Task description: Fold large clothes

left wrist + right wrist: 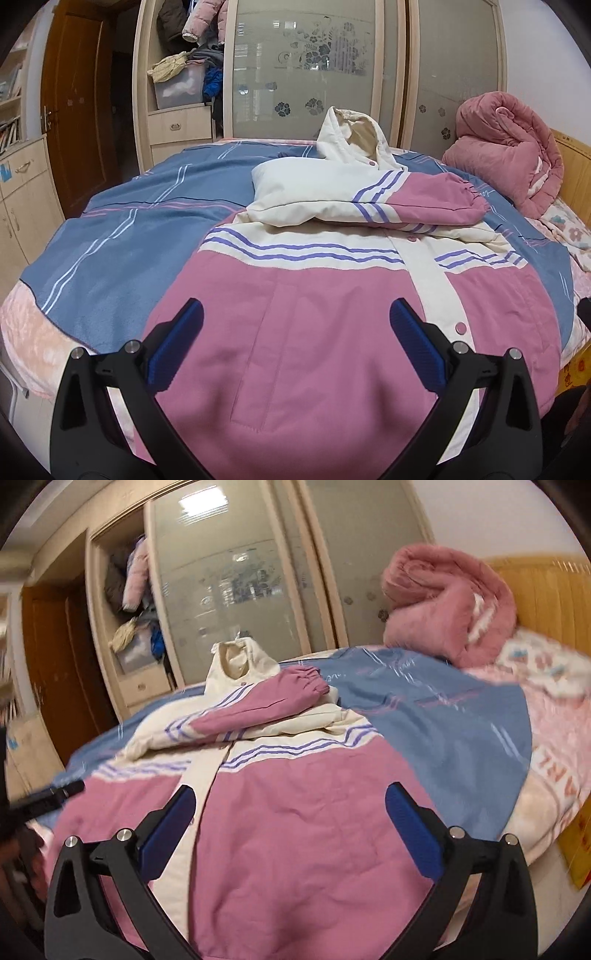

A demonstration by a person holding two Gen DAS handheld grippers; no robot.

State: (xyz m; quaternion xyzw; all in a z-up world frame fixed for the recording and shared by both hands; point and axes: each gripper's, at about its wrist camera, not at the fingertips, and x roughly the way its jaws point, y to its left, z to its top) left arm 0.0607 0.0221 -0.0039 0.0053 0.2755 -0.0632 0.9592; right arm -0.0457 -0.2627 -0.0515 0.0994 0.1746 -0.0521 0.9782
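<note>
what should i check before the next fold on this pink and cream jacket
1. Left gripper open, nothing between its fingers: ok.
2. Right gripper open, nothing held: ok.
3. Jacket front up on the blue blanket, placket snapped shut: ok.
4. One sleeve folded across the chest: ok.
5. Other sleeve folded in: cannot tell, only one cuff shows.
6. Hood laid flat: not ok, it stands up.
</note>
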